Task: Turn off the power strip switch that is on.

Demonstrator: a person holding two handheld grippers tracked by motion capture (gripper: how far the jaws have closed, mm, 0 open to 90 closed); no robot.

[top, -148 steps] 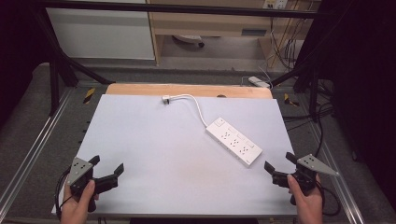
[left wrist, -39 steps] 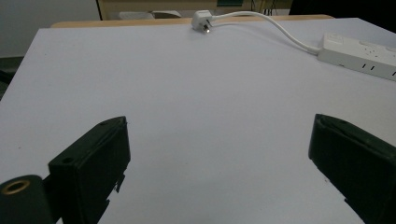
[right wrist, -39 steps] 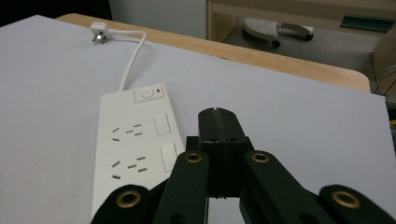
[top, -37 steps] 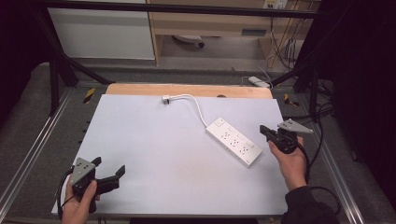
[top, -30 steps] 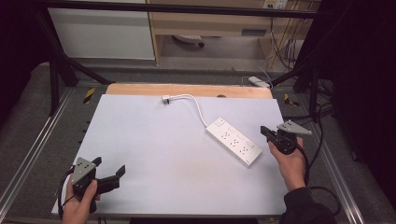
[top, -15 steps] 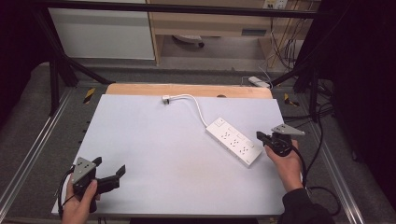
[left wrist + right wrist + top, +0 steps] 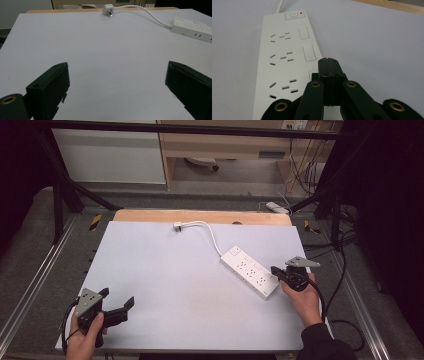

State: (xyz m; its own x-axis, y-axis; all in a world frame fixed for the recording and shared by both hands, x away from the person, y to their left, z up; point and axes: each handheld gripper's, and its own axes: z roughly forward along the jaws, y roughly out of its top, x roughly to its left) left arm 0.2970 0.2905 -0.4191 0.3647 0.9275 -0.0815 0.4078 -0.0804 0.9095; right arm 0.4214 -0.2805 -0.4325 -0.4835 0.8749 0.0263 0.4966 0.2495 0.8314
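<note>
- The white rectangular plastic power strip [image 7: 249, 272] is seen right of centre, its white cord [image 7: 212, 234] running to the white plug [image 7: 177, 226] at upper centre.
- The right gripper [image 7: 276, 271], jaws pressed together empty, is held over the strip's near end.
- The left gripper [image 7: 119, 303], jaws spread wide, is kept at lower left; nothing lies between.

Surfaces: mostly matt plastic.
Power strip [image 7: 284, 50] smooth white plastic; tongs [image 7: 329, 62] matt black; tabletop [image 7: 165, 270] pale, perhaps laminate.
</note>
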